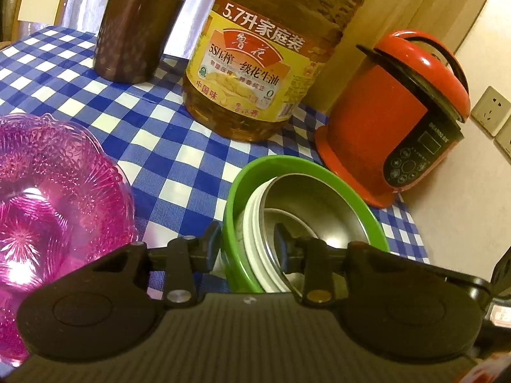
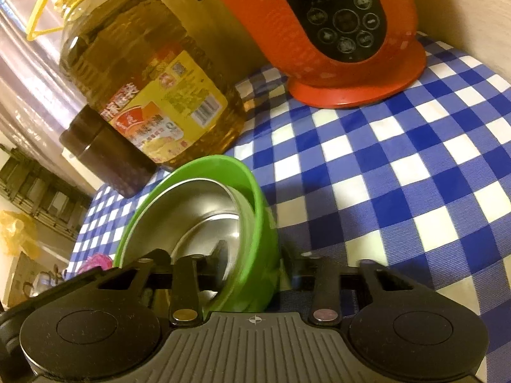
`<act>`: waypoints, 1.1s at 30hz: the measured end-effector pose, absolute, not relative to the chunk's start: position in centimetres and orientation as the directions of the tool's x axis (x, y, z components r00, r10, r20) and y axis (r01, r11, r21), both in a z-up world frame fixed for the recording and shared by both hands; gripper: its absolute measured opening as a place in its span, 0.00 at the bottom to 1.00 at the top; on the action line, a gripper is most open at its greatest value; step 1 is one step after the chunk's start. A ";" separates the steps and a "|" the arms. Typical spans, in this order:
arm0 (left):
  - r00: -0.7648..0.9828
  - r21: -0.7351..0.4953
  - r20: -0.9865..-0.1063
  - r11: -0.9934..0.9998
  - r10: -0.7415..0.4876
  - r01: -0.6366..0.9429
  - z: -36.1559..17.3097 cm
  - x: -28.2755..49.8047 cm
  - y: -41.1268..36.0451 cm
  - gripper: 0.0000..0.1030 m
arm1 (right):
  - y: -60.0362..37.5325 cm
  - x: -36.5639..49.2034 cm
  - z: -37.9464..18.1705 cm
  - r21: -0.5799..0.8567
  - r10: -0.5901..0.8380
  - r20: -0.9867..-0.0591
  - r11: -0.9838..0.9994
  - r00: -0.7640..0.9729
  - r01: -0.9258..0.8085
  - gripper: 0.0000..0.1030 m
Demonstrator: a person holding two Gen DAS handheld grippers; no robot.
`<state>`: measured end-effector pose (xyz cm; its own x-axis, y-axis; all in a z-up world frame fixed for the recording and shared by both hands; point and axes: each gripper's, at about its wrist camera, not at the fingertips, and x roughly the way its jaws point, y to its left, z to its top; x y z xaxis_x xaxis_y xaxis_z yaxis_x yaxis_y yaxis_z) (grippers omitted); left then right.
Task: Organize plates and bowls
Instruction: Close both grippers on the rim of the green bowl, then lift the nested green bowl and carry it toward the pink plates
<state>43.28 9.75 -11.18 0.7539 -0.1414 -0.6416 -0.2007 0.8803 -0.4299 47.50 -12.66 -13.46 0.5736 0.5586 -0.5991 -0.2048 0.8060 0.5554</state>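
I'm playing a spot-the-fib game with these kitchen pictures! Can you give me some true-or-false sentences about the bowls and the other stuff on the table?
1. A shiny metal bowl sits inside the green bowl. True.
2. The tablecloth has red stripes. False: it is blue and white checks.
3. The pink bowl is stacked in the green bowl. False: it stands apart, beside it.
4. The big oil bottle has a yellow label. True.
5. The cooker is red. True.
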 end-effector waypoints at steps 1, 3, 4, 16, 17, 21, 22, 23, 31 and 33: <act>0.751 -0.430 -0.645 0.880 -0.141 -0.204 -11.1 43.2 9.7 0.31 | -12.6 47.5 -13.4 0.550 0.552 -0.604 0.811 0.575 -0.201 0.33; 0.747 -0.431 -0.650 0.878 -0.142 -0.209 -11.1 43.0 9.6 0.31 | -12.7 47.5 -13.4 0.553 0.550 -0.607 0.811 0.574 -0.192 0.32; 0.745 -0.432 -0.652 0.877 -0.142 -0.211 -11.0 42.9 9.5 0.31 | -12.8 47.4 -13.4 0.554 0.549 -0.609 0.811 0.573 -0.188 0.32; 0.718 -0.439 -0.676 0.873 -0.166 -0.212 -10.6 39.7 7.9 0.30 | -13.9 44.7 -13.1 0.520 0.522 -0.651 0.836 0.551 -0.176 0.29; 0.715 -0.441 -0.678 0.872 -0.169 -0.212 -10.5 39.2 7.7 0.29 | -14.1 44.2 -13.0 0.514 0.516 -0.658 0.840 0.548 -0.174 0.29; 0.706 -0.450 -0.683 0.870 -0.190 -0.202 -10.4 37.4 7.2 0.28 | -14.8 42.0 -12.9 0.496 0.496 -0.684 0.854 0.536 -0.158 0.29; 0.703 -0.456 -0.683 0.867 -0.196 -0.201 -10.3 36.9 7.1 0.28 | -15.0 41.5 -12.9 0.494 0.493 -0.688 0.856 0.533 -0.155 0.29; 0.700 -0.463 -0.684 0.863 -0.205 -0.200 -10.3 36.3 7.1 0.28 | -15.1 40.9 -12.9 0.491 0.491 -0.692 0.858 0.529 -0.154 0.28; 0.689 -0.479 -0.688 0.855 -0.226 -0.199 -10.2 32.7 6.9 0.29 | -16.0 37.6 -12.8 0.492 0.503 -0.705 0.855 0.501 -0.166 0.28; 0.692 -0.478 -0.687 0.855 -0.222 -0.200 -10.2 32.2 6.8 0.29 | -16.1 36.9 -12.8 0.487 0.501 -0.704 0.856 0.503 -0.170 0.28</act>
